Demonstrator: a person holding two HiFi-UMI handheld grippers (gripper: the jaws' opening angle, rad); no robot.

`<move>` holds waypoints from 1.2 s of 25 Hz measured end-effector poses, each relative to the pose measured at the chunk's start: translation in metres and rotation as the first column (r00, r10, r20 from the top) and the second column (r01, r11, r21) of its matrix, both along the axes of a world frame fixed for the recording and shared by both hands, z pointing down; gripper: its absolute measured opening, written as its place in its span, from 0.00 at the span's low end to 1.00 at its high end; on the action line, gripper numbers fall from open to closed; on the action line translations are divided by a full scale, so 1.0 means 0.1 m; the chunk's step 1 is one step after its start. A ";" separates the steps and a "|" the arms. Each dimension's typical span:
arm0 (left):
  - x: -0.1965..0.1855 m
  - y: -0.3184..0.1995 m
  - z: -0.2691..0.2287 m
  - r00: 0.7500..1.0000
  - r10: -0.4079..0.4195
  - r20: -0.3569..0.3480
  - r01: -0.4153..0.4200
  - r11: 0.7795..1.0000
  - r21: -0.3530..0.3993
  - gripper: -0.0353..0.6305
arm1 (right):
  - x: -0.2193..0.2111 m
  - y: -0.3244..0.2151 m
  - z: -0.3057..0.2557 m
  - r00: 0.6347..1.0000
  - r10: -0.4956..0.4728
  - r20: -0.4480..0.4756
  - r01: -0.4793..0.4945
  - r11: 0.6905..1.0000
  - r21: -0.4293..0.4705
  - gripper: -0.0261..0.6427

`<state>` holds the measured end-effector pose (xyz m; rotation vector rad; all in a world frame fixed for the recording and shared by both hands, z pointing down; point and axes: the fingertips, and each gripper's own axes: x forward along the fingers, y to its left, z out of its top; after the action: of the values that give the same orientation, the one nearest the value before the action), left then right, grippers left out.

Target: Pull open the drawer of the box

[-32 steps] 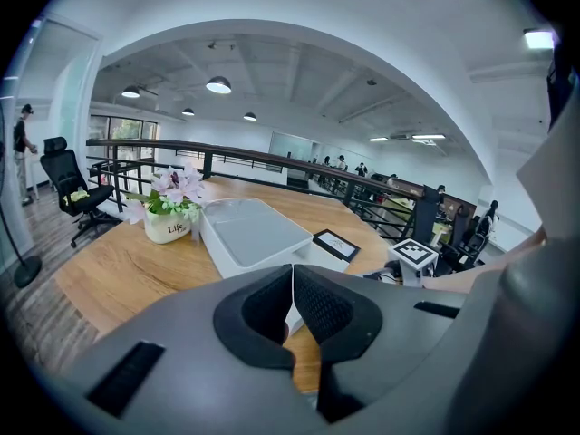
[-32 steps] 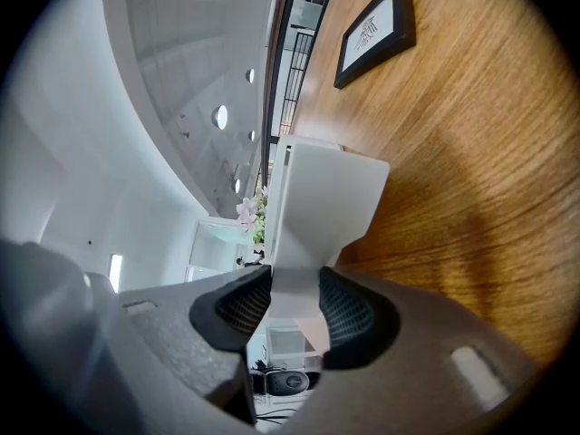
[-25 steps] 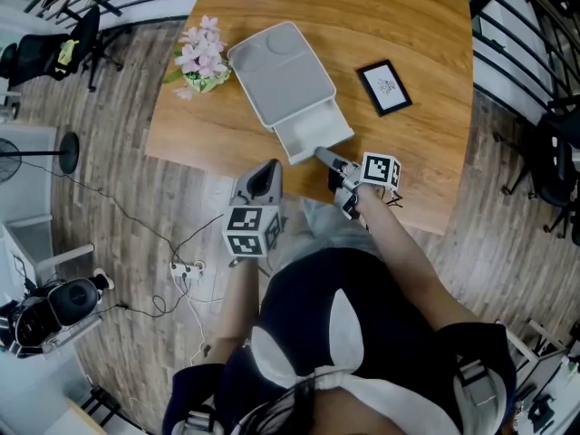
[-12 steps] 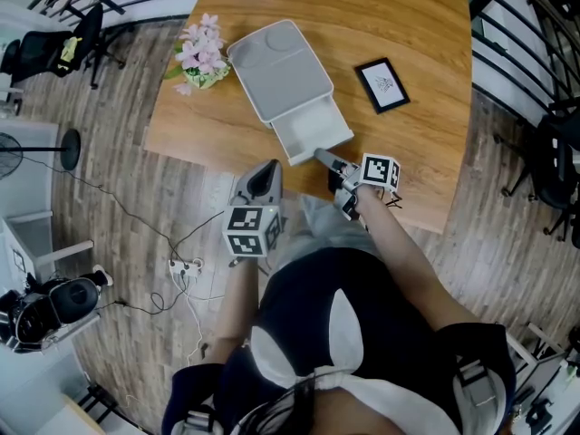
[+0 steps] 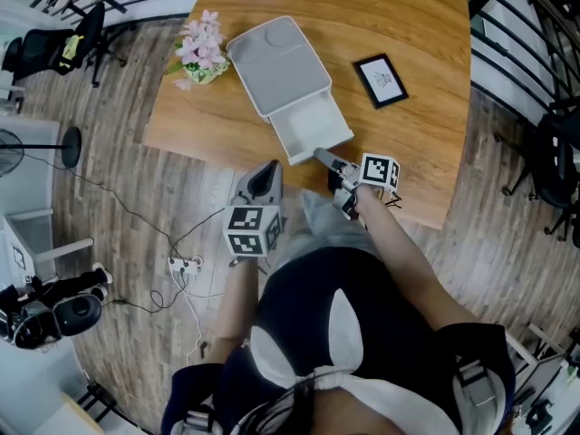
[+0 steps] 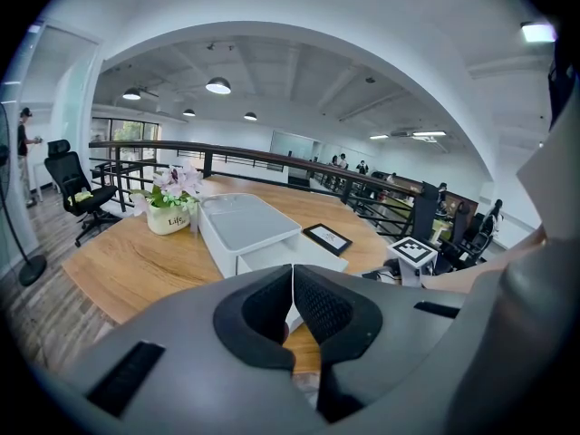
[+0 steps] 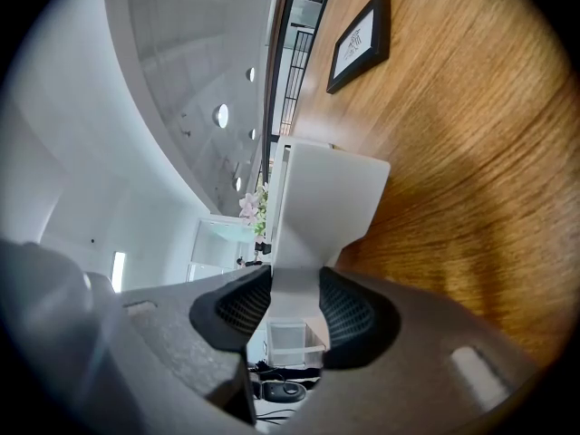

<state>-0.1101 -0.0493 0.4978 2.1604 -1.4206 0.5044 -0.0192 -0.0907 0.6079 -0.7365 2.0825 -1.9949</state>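
Observation:
A white box (image 5: 276, 64) lies on the round wooden table (image 5: 412, 21), and its drawer (image 5: 311, 127) stands pulled out toward me. My right gripper (image 5: 324, 159) is shut on the drawer's front tab at the table's near edge. In the right gripper view that white tab (image 7: 294, 284) sits squeezed between the two black pads (image 7: 243, 308). My left gripper (image 5: 269, 172) hangs just off the table edge, left of the drawer, shut with nothing in it. Its pads (image 6: 272, 302) touch each other in the left gripper view, with the box (image 6: 243, 225) beyond.
A black picture frame (image 5: 381, 81) lies right of the box. A small pot of pink flowers (image 5: 201, 51) stands to its left. On the floor at the left are a power strip with cables (image 5: 184, 263) and an office chair (image 5: 68, 39). Railings run behind the table.
The drawer stands a little further out of the box, with the right gripper still gripping its tab. The left gripper has stayed where it was.

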 end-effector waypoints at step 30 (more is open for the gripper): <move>0.09 0.18 0.03 1.000 0.004 -0.002 -0.004 1.000 0.001 0.09 | 0.12 0.21 0.05 0.999 -0.039 -0.035 0.039 0.999 0.004 0.33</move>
<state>-0.1013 -0.0310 0.5009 2.1644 -1.4164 0.5035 -0.0074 -0.0693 0.6128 -0.7409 2.1365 -2.0102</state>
